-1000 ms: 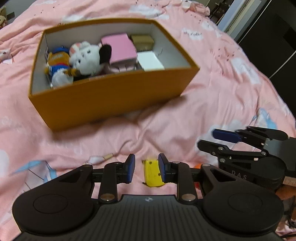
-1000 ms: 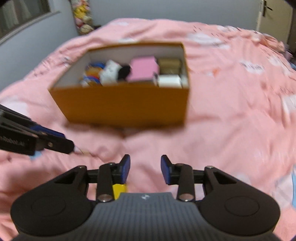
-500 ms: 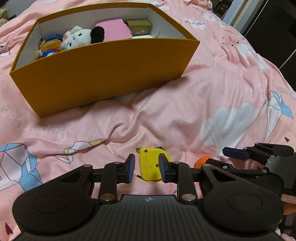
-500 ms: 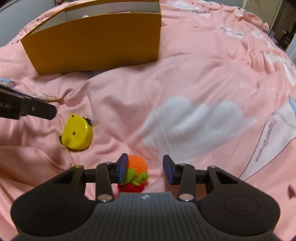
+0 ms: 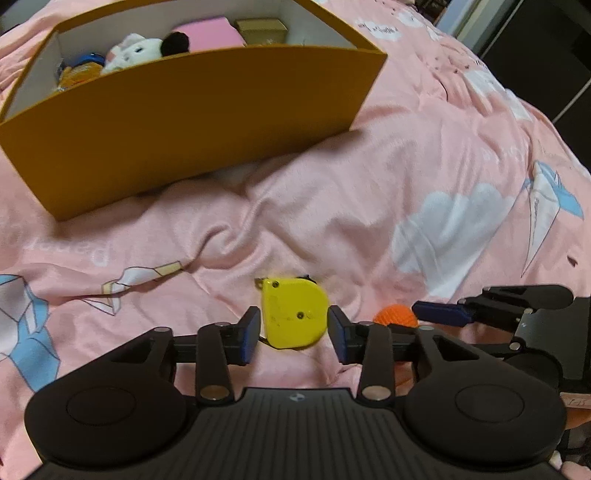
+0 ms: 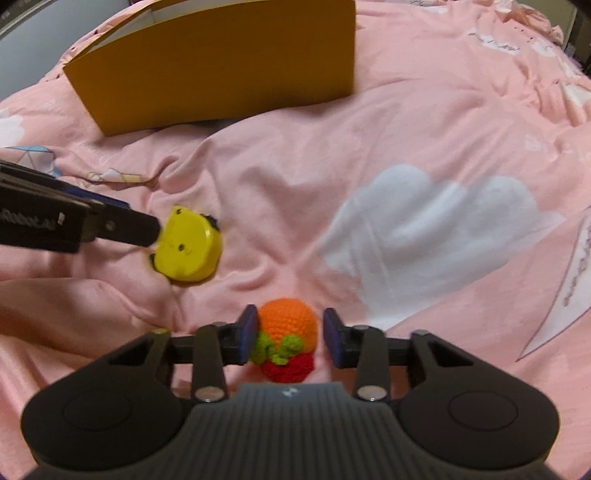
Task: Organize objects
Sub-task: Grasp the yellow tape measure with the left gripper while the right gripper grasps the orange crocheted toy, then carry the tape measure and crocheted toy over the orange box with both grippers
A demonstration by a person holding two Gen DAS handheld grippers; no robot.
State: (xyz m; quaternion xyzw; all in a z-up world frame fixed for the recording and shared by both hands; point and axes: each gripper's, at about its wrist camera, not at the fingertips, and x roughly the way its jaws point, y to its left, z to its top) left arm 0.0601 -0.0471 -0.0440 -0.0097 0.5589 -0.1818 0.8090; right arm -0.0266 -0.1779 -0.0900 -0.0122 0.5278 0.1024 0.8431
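A yellow tape measure [image 5: 295,314] lies on the pink bedspread between the fingers of my left gripper [image 5: 294,334]. Its jaws are opening and the pads stand just off the case. In the right wrist view the tape measure [image 6: 188,247] lies at the tip of the left gripper [image 6: 147,230]. An orange, green and red crochet toy [image 6: 290,326] sits between the fingers of my right gripper [image 6: 290,334]. Those jaws are closing, with a gap still showing at the right pad. The crochet toy [image 5: 395,314] peeks out beside the right gripper [image 5: 443,314] in the left wrist view.
An orange cardboard box [image 5: 184,122] stands on the bed beyond both grippers, also in the right wrist view as the box [image 6: 221,66]. It holds plush toys [image 5: 133,50], a pink box [image 5: 210,33] and a tan box [image 5: 262,27]. Dark furniture stands past the bed's right edge.
Both grippers have sunk toward the bed, so the box now sits higher in view. The left jaws have widened around the tape measure. The right jaws have narrowed around the crochet toy.
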